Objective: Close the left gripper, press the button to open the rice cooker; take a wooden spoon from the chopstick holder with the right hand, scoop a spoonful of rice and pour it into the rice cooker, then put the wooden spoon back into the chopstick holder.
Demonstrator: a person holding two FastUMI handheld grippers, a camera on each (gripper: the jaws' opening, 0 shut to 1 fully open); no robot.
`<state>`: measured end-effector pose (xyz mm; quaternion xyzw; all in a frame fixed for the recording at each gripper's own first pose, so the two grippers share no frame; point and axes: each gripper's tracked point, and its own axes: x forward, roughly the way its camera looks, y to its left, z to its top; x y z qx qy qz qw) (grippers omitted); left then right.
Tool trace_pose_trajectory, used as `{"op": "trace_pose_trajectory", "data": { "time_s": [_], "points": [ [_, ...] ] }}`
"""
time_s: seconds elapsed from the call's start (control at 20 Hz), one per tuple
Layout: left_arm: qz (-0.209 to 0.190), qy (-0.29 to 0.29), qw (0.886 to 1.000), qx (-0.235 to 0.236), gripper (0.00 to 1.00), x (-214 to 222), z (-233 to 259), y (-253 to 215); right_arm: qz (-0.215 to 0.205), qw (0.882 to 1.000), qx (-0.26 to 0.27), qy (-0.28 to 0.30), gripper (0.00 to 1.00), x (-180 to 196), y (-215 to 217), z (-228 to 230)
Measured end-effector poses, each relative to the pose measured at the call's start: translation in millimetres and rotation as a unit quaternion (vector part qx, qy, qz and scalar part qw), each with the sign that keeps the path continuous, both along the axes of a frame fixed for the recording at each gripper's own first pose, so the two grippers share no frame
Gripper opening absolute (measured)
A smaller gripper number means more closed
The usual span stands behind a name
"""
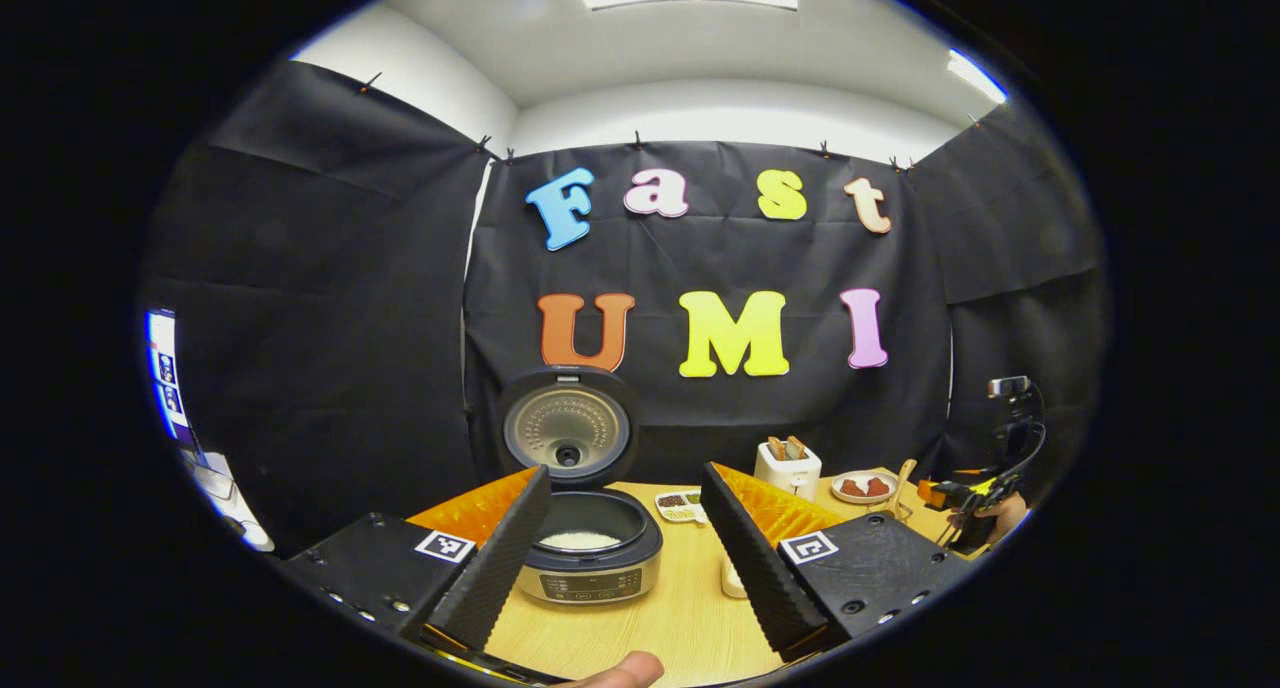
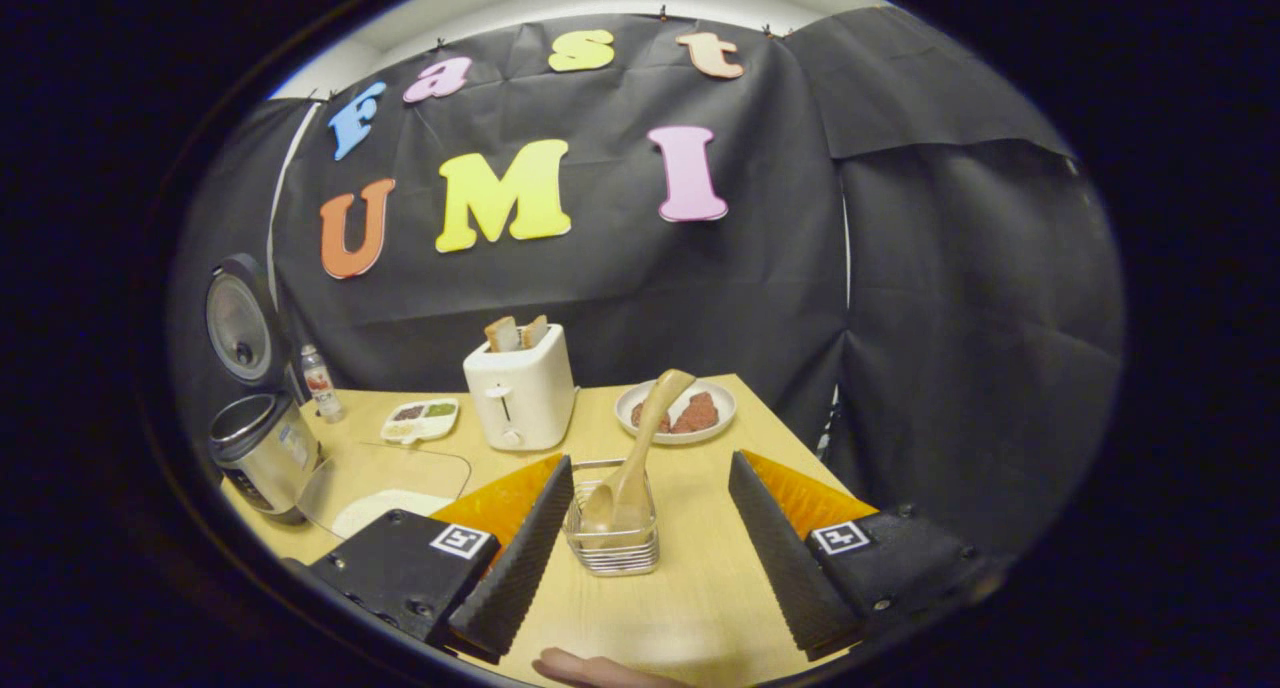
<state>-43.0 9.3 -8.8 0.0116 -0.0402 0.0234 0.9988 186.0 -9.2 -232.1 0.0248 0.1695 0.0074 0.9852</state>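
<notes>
Wooden table (image 2: 690, 578), black cloth wall (image 2: 950, 298), white ceiling (image 1: 700, 58)

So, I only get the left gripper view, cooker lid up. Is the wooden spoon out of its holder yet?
Observer: No, the wooden spoon stands in the wire chopstick holder, leaning back.
Operator: Is anything gripping it?
Observer: No. The right hand-held gripper is open, its fingers on either side of the holder, not touching it.
Operator: Anything beside the cooker?
Observer: A small bottle stands next to the rice cooker.
</notes>
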Motion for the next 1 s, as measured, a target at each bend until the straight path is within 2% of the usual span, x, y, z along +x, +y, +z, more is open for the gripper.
{"op": "trace_pose_trajectory", "data": {
  "time_s": [0.1, 0.25, 0.3, 0.4, 0.45, 0.5, 0.55, 0.6, 0.65, 0.7, 0.8, 0.9, 0.95, 1.0],
  "points": [
    [0.009, -0.01, 1.0, 0.013, 0.95, -2.6, 4.5, 1.6, 0.005, 1.0, 0.001, 0.008, 1.0, 20.1, 3.2, -10.5],
    [0.003, -0.001, 1.0, 0.007, 0.95, -13.8, -2.3, -10.2, 0.001, 0.999, 0.021, 0.032, 1.0, 47.1, 4.1, -25.7],
    [-0.002, -0.005, 1.0, 0.006, 0.95, -18.0, 1.4, -15.6, -0.004, 0.999, 0.033, 0.034, 0.94, 56.5, 2.6, -25.9],
    [-0.011, -0.014, 1.0, 0.005, 0.95, -24.1, 5.7, -24.1, -0.004, 0.998, 0.043, 0.04, 0.98, 72.0, 1.0, -29.6],
    [-0.016, -0.015, 1.0, 0.004, 0.95, -25.6, 7.5, -28.2, 0.002, 0.998, 0.042, 0.054, 0.87, 78.2, 1.2, -37.2],
    [-0.02, -0.008, 1.0, 0.003, 0.95, -27.2, 4.1, -33.1, 0.014, 0.996, 0.06, 0.061, 0.89, 86.3, 5.4, -43.9],
    [-0.023, -0.004, 1.0, 0.003, 0.95, -30.0, 1.6, -36.2, 0.029, 0.994, 0.091, 0.062, 0.85, 93.9, 13.8, -41.8],
    [-0.023, -0.004, 1.0, 0.002, 0.95, -32.5, 3.1, -38.5, 0.03, 0.991, 0.113, 0.063, 0.77, 100.2, 16.3, -42.6],
    [-0.023, -0.005, 1.0, 0.001, 0.95, -33.3, 5.6, -40.3, 0.027, 0.99, 0.118, 0.067, 0.77, 107.6, 14.6, -45.1],
    [-0.028, -0.008, 1.0, 0.0, 0.96, -33.1, 8.1, -44.1, 0.023, 0.991, 0.114, 0.068, 0.84, 114.1, 9.6, -48.1],
    [-0.036, -0.005, 0.999, 0.006, 0.96, -30.0, 8.5, -50.2, 0.021, 0.991, 0.105, 0.078, 0.85, 126.6, 8.6, -54.9],
    [-0.033, 0.006, 0.999, 0.019, 0.96, -27.4, 3.0, -46.8, 0.037, 0.988, 0.124, 0.082, 0.82, 133.5, 16.2, -53.0],
    [-0.026, 0.012, 0.999, 0.023, 0.96, -27.1, 2.6, -43.2, 0.036, 0.986, 0.13, 0.093, 0.63, 136.9, 15.6, -60.0],
    [-0.019, 0.018, 0.999, 0.024, 0.97, -25.9, 1.6, -39.0, 0.03, 0.985, 0.138, 0.1, 0.69, 141.3, 13.2, -64.2]
  ]
}}
